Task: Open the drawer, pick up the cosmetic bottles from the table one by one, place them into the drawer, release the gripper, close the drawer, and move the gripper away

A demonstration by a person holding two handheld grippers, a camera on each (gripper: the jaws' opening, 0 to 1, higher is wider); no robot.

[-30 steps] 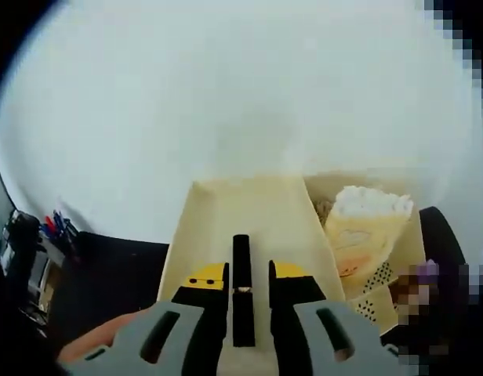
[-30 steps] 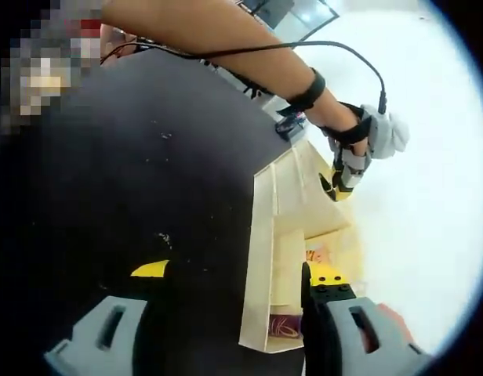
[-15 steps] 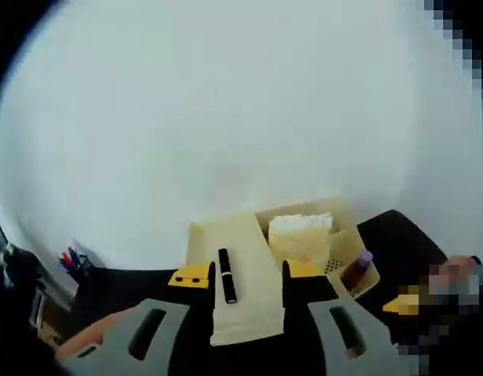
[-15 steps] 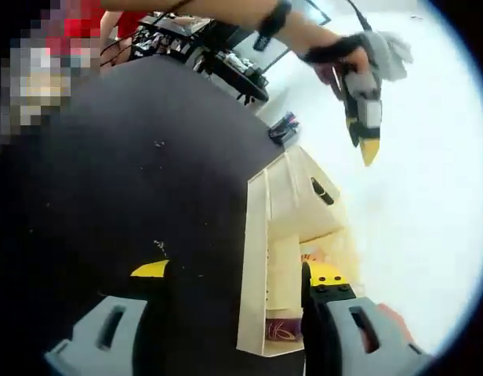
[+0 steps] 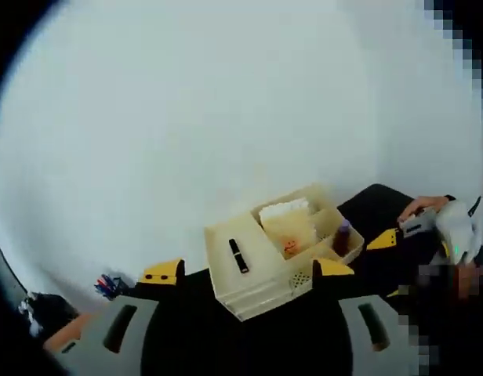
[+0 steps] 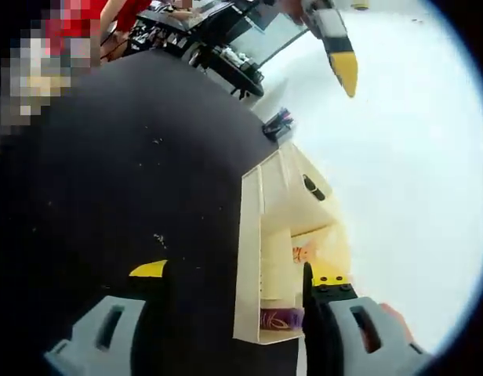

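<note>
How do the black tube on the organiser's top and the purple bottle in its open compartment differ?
The black tube is dark and slim; the purple bottle is purple and looks stouter. The tube lies flat on the cream organiser's closed top, while the bottle stands upright inside an open side compartment. Neither tool touches either one, and both rest on the same organiser.

cream organizer (image 5: 257,274), black tube (image 5: 238,256), black table (image 6: 132,172).

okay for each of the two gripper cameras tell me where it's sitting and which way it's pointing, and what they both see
Left gripper view: rides the left gripper, raised, looking down at the cream organizer by the white wall; its own open jaws show.
Right gripper view: rides the right gripper, low over the black table, looking along the organizer's side; its own open jaws show.
Shared: the organizer, the black tube on top, the purple bottle.
</note>
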